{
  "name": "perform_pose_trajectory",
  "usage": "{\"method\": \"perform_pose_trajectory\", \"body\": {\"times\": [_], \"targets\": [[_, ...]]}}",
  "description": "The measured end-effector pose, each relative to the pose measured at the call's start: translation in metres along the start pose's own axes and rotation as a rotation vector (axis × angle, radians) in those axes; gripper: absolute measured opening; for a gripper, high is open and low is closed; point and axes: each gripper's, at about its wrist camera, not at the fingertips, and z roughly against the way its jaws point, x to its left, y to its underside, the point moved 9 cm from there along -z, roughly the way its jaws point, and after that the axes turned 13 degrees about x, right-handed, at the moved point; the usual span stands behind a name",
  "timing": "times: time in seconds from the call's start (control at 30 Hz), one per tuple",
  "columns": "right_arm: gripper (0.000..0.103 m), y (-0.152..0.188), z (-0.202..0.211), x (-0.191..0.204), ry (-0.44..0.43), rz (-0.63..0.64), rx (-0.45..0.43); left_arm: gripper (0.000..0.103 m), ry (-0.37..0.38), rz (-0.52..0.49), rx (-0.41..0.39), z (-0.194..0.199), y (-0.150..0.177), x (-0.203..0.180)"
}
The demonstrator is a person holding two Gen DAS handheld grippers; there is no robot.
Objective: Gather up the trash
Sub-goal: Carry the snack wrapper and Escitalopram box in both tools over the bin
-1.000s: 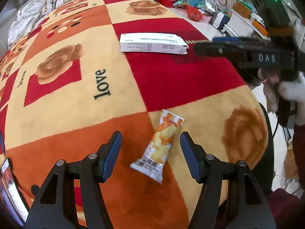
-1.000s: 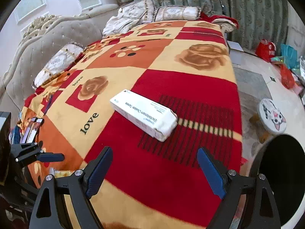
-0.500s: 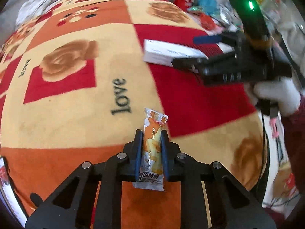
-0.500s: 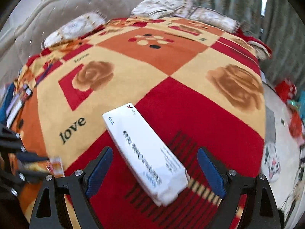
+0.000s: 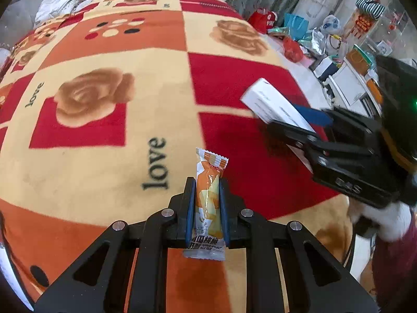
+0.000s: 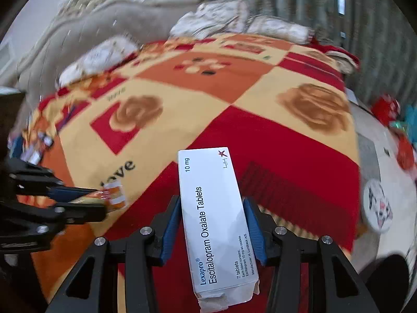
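Observation:
An orange and white snack wrapper (image 5: 208, 195) stands upright between the pads of my left gripper (image 5: 207, 182), which is shut on it just above the red, orange and cream blanket (image 5: 104, 156). The right wrist view shows the same wrapper (image 6: 114, 195) at the left, in the left gripper (image 6: 86, 198). A long white tablet box (image 6: 213, 208) lies lengthwise between the blue pads of my right gripper (image 6: 212, 200). Its jaws are closing and both pads touch the box's sides. In the left wrist view, the box (image 5: 271, 104) sticks out of the right gripper (image 5: 292, 120), one end raised.
The blanket covers a bed with pillows (image 6: 221, 20) and a padded headboard (image 6: 65, 34) at the far end. Bags and boxes (image 5: 325, 47) crowd the floor beyond the bed's right edge. A round cat-face stool (image 6: 378, 208) stands there. Small packets (image 6: 31, 151) lie at the bed's left edge.
My left gripper shut on the snack wrapper and lifted it off the blanket. My right gripper moved in over the white box and its jaws narrowed onto the box's sides.

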Motion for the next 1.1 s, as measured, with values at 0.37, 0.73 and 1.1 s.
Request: {"method": "perform_pose_trajectory", "body": {"times": [0.37, 0.73, 1.1], "targets": [[0.047, 0.042, 0.057, -0.042, 0.043, -0.159, -0.069, 0.015, -0.003, -0.1, -0.061, 0.01, -0.021, -0.069], [0.047, 0.104, 0.103, -0.129, 0.119, -0.372, -0.108, 0.015, 0.044, -0.241, -0.067, 0.0, -0.042, -0.17], [0.048, 0.165, 0.113, -0.218, 0.18, -0.583, -0.085, 0.015, 0.107, -0.335, -0.026, -0.036, -0.069, -0.266]]}}
